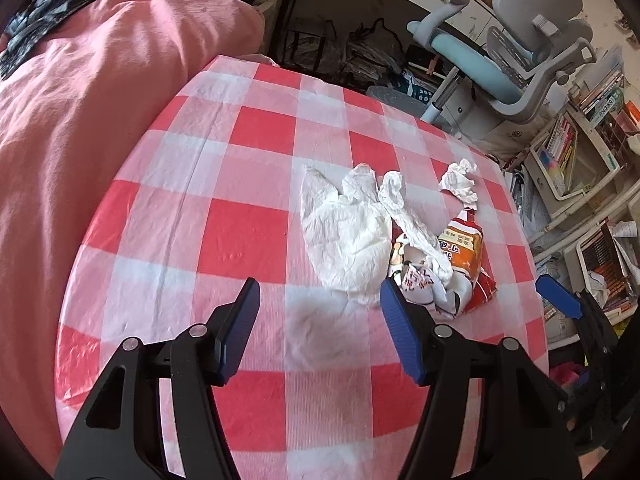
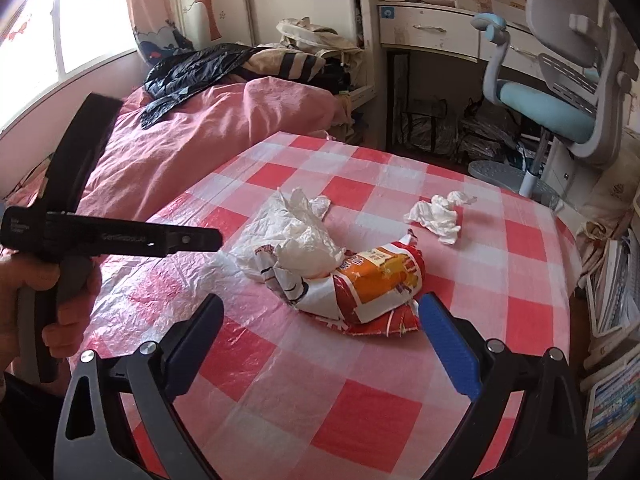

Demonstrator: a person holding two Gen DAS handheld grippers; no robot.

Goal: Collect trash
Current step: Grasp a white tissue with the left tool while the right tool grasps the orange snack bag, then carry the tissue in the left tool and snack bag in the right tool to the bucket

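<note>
A tabletop under a red-and-white checked plastic cloth [image 1: 248, 216] stands beside a bed with a pink blanket [image 1: 100, 92]. A grey and light-blue desk chair [image 1: 516, 52] stands behind it, next to shelves full of books [image 1: 560, 148]. The trash lies on the tabletop: a crumpled white plastic bag [image 1: 344, 236], a torn orange, red and white snack wrapper [image 2: 372, 284] touching it, and a small wad of white tissue [image 2: 436, 216] a little apart. The left tool [image 1: 320, 300] points down at the cloth, its blue fingers spread, with nothing between them. The right tool [image 2: 320, 312] is spread too, near the wrapper. A hand [image 2: 48, 300] grips the left tool's handle.
</note>
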